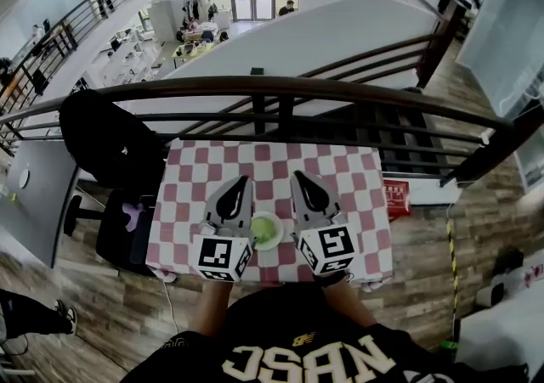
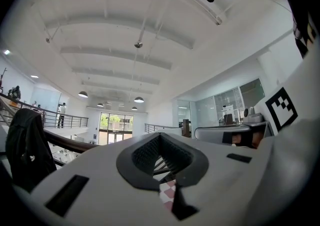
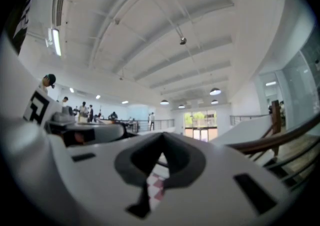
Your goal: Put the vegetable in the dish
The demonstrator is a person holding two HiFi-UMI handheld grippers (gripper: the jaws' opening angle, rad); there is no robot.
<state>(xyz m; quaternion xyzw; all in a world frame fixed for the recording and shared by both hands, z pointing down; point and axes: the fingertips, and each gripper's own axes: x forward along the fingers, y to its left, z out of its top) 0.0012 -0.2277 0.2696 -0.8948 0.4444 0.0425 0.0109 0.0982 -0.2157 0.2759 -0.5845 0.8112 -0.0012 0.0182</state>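
Head view: dish point(image 1: 266, 230) at counter's point(image 1: 280, 160) 6 o'clock, between left claw point(image 1: 241, 182) and right claw point(image 1: 301, 177), both clenched, empty. Dish contents unclear; locate vegetable before opening.

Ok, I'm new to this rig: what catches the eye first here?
The red-and-white checked table beside a dark railing stands out first. Near its front edge sits a small green dish, between the left gripper and right gripper, both with jaws together, holding nothing.
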